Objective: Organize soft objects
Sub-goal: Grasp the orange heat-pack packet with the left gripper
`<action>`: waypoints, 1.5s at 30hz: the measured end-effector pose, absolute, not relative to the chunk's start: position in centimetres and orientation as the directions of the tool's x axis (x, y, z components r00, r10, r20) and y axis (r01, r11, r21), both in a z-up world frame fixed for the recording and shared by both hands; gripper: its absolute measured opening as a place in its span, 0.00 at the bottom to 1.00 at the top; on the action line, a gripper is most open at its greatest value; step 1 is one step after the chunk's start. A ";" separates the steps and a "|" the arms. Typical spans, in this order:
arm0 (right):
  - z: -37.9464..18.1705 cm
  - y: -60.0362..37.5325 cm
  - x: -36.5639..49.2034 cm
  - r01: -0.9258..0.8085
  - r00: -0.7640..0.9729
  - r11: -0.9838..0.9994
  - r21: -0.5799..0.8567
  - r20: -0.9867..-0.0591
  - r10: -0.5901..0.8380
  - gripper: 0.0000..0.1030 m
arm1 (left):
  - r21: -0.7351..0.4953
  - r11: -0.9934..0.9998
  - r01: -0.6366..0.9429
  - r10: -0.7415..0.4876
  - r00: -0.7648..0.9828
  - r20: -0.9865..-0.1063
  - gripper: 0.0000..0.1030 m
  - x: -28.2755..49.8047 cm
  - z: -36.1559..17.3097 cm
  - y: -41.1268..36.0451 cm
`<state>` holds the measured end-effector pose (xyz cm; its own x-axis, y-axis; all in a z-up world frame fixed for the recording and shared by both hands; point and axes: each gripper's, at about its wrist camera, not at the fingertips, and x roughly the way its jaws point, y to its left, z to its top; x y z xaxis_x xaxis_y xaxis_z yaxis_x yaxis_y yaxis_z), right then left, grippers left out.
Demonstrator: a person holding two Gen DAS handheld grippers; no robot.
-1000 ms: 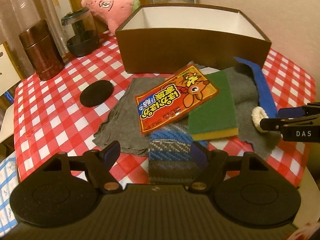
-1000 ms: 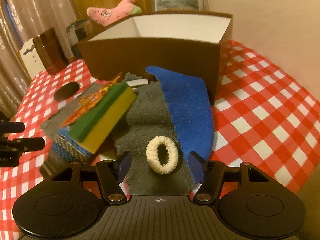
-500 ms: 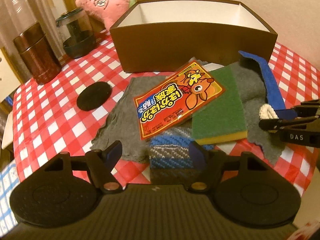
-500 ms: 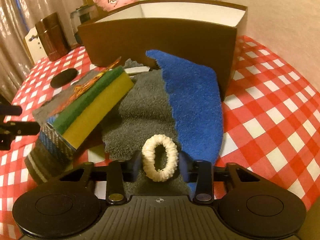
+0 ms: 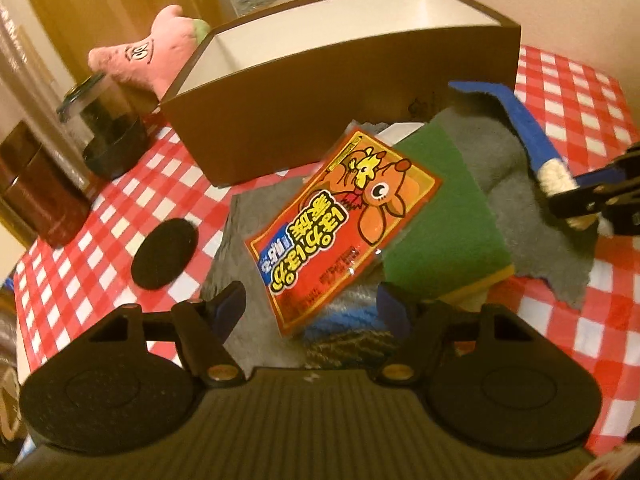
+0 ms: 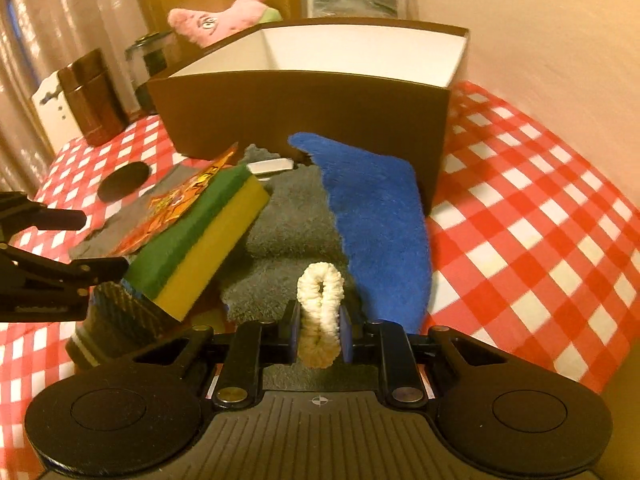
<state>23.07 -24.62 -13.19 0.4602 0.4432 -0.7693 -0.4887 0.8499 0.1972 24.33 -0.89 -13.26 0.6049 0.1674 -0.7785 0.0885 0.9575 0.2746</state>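
Checked cloth [image 6: 520, 208] under box [image 6: 304, 116] at twelve o'clock; right gripper [image 6: 319, 330] clamps scrunchie [image 6: 320, 300], left gripper [image 5: 310, 308] gapes. Scrunchie may squirm free, being springy.

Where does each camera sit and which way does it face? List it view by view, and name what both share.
Left wrist: rides the left gripper, low over the table's near edge, facing the orange packet and brown box; its own open fingers show, the right gripper at the right edge.
Right wrist: rides the right gripper, facing the box past the blue cloth; its fingers pinch the cream scrunchie, the left gripper at the left edge.
Shared: box, green-yellow sponge, scrunchie, pink plush.
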 end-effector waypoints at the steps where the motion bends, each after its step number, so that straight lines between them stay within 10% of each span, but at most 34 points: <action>1: -13.2 -24.8 23.1 -0.479 0.461 0.855 0.199 -0.772 0.438 0.20 | 0.286 0.953 0.102 0.169 0.605 -0.778 0.68 24.6 -13.5 -0.9; 13: -13.7 -26.0 23.6 -0.413 0.453 0.885 0.217 -0.794 0.406 0.20 | 0.355 0.919 0.170 0.162 0.657 -0.736 0.61 27.0 -15.5 -1.2; 23: -13.8 -26.0 23.8 -0.397 0.449 0.891 0.221 -0.800 0.398 0.20 | 0.369 0.907 0.205 0.133 0.690 -0.711 0.17 27.7 -14.9 -1.2; 45: -13.2 -27.1 24.4 -0.347 0.475 0.909 0.229 -0.793 0.381 0.20 | 0.421 0.878 0.227 0.150 0.705 -0.693 0.06 30.2 -13.7 1.2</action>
<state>24.40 -27.10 -13.20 0.4754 0.3810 -0.7930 -0.3472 0.9095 0.2287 30.20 1.17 -13.66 0.7048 0.1500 -0.6933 0.2270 0.8783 0.4207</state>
